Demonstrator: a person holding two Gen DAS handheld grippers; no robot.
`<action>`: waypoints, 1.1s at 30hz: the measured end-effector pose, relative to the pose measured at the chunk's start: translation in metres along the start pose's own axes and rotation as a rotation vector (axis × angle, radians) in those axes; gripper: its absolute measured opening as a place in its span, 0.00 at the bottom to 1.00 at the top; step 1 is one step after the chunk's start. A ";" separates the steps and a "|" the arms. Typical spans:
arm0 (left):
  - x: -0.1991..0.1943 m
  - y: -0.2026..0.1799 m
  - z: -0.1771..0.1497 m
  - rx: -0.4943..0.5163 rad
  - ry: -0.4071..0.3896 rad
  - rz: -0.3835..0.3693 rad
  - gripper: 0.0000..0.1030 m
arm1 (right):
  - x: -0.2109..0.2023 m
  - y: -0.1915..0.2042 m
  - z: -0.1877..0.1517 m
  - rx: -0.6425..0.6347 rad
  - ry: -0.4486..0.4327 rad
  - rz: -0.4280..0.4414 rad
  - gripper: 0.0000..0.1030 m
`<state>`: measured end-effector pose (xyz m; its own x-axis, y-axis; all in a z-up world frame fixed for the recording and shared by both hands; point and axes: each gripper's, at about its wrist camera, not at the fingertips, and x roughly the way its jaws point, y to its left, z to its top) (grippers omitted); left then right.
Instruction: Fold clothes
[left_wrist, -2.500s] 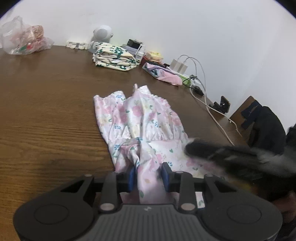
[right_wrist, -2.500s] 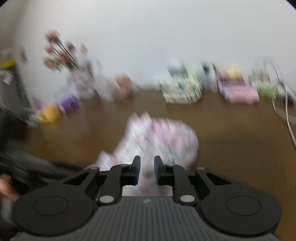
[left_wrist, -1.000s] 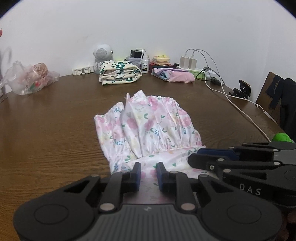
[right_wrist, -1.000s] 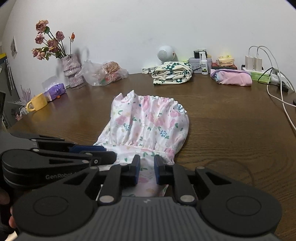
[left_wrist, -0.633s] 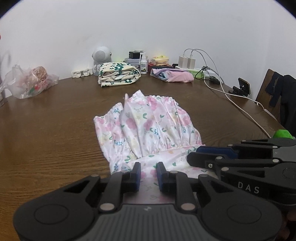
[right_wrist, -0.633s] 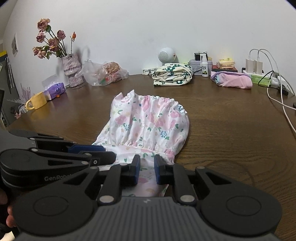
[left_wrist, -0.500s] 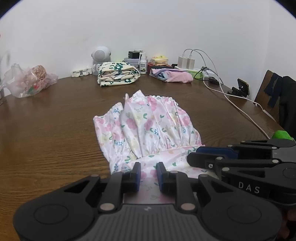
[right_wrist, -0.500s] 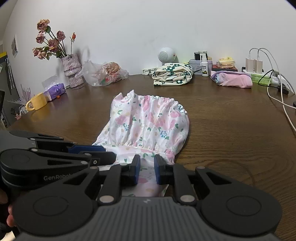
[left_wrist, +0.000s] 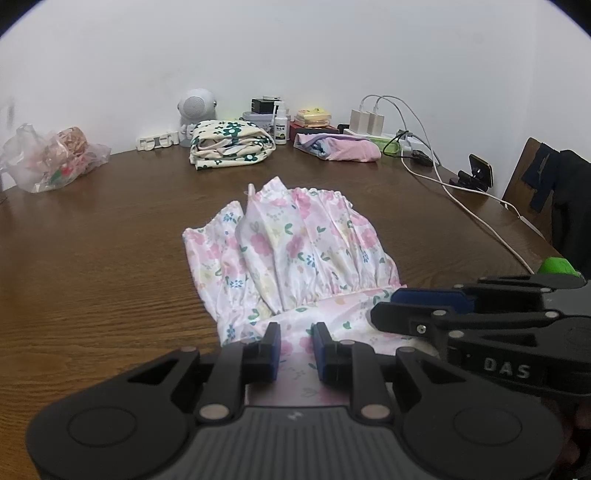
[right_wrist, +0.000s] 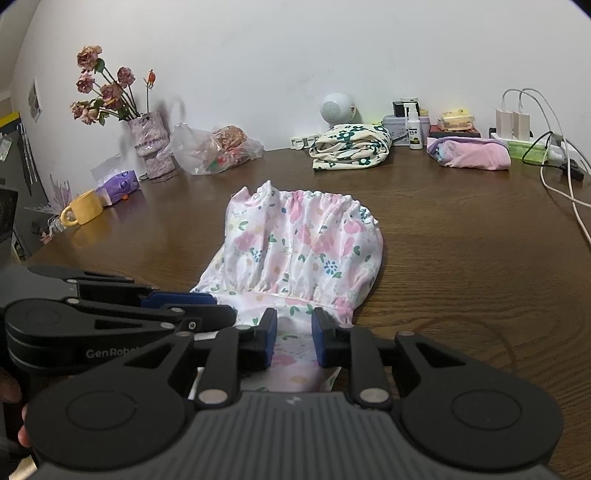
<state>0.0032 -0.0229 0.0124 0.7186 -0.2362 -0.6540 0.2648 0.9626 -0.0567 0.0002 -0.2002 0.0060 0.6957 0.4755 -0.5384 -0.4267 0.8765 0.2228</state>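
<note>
Jaws: left gripper (left_wrist: 296, 346) narrow, right gripper (right_wrist: 294, 341) just opened wider, both over the near hem of the floral dress (right_wrist: 303, 245) lying mid-bench (left_wrist: 92, 266); grip unclear. Lettering: "DAS" on right gripper, "GenRob…" on left. Right wrist view alone shows the vase of roses (right_wrist: 146, 142) and yellow mug (right_wrist: 83, 211), far left.

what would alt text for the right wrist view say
A pink floral garment lies on a brown wooden table, its near edge between the parted blue pads of the right gripper, whose jaws have just been opening. The left gripper reaches in from the left beside it.
</note>
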 end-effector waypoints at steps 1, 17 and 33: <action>-0.001 0.000 0.000 0.000 0.003 0.000 0.18 | -0.004 0.001 0.001 -0.007 -0.007 -0.006 0.42; -0.019 -0.004 -0.010 -0.020 0.023 -0.020 0.17 | -0.072 0.013 -0.047 -0.240 0.012 0.172 0.62; -0.108 0.041 -0.040 0.230 -0.344 -0.371 0.97 | -0.071 -0.043 -0.010 0.087 0.009 0.434 0.20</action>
<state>-0.0892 0.0476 0.0508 0.7086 -0.6210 -0.3351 0.6464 0.7617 -0.0447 -0.0369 -0.2731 0.0263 0.4578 0.8006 -0.3865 -0.6280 0.5989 0.4969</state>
